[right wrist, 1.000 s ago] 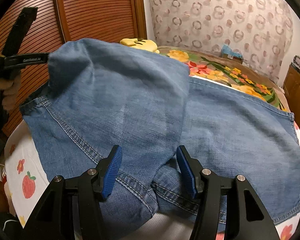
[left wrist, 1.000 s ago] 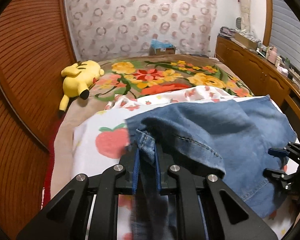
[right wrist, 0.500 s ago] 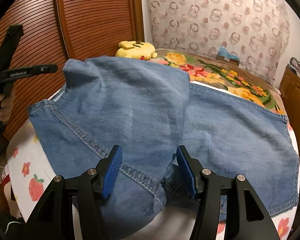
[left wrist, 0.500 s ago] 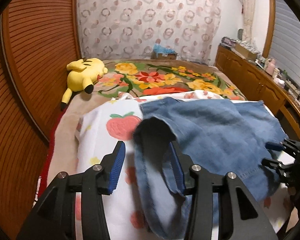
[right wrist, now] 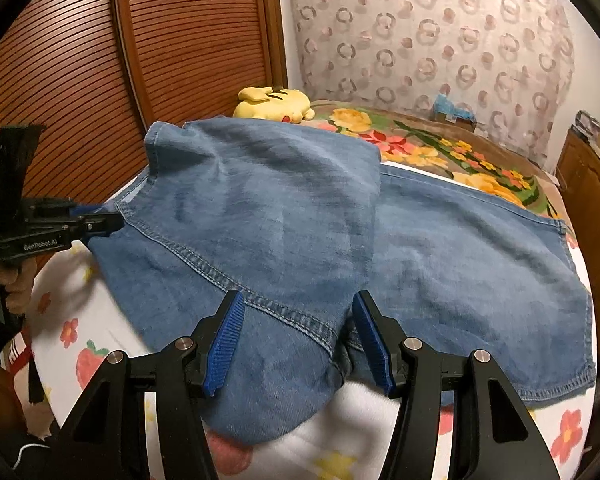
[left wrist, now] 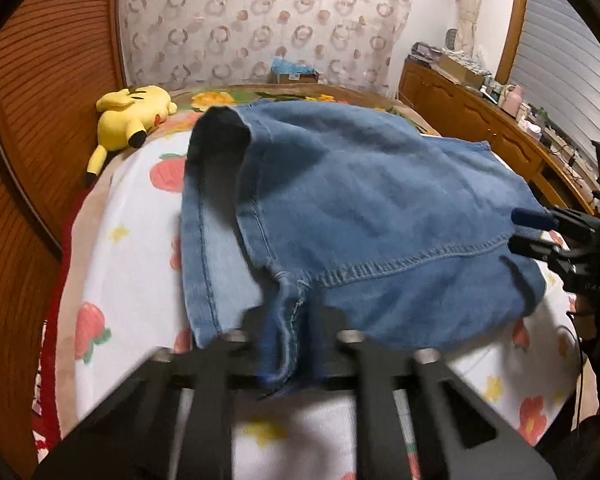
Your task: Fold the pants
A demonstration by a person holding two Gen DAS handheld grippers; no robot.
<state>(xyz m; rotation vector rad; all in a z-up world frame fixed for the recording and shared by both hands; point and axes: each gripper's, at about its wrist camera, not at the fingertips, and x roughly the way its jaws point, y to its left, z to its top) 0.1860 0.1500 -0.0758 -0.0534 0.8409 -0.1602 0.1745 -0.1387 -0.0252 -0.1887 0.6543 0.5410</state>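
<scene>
Blue denim pants lie folded over on the strawberry-print sheet. My left gripper is at their near edge, its jaws closing tight on a stitched seam fold, which is pinched between the fingers. From the right wrist view the pants spread across the bed, and the left gripper grips their left edge. My right gripper stands half open at the crotch end, with denim lying between its blue pads but not pressed. It appears at the right edge of the left wrist view.
A yellow plush toy lies at the far left of the bed on a flowered blanket. Slatted wooden panels run along the left. A wooden cabinet with clutter lines the right side. A hand holds the left gripper.
The left gripper let go of the denim it held up, opened, moved down and across, then shut on the seam at the near edge. The lifted layer settled lower. The right gripper's jaws stayed unchanged.
</scene>
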